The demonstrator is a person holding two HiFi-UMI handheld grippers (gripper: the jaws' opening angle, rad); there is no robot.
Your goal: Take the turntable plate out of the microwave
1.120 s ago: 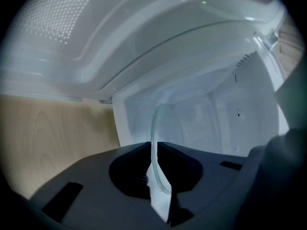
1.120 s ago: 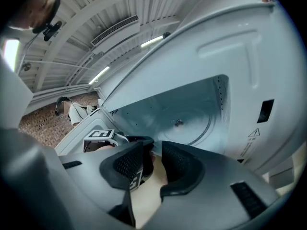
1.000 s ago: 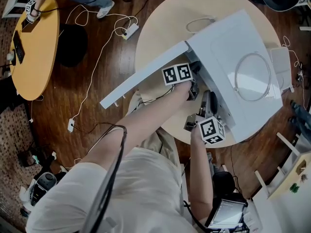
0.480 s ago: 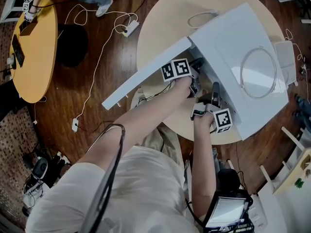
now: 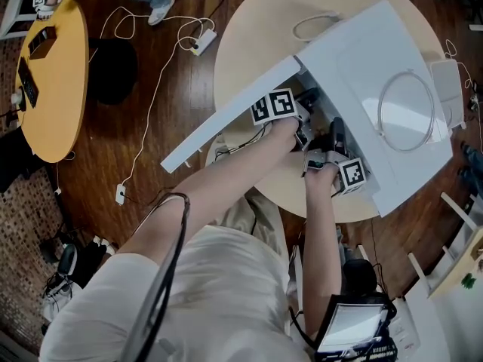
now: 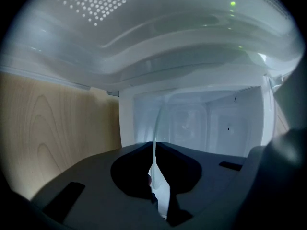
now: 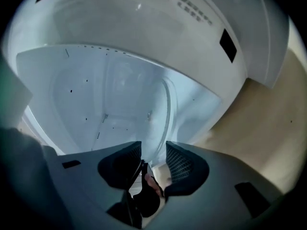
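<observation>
Round table [image 5: 249, 36] bearing a white microwave [image 5: 355, 59], whose door [image 5: 226, 119] is swung wide so both of the person's arms can reach its mouth. The glass plate [image 7: 153, 123] is inside the microwave, its near rim at the mouth. The left gripper [image 6: 154, 146], on the door side of the mouth, has its fingers pinched tight on the plate's thin rim, apparently to draw it out. The right gripper [image 7: 153, 150], on the side of the mouth away from the door, has its fingers spread; they have just been opening, with the rim between them unpressed, probably to take a second hold
</observation>
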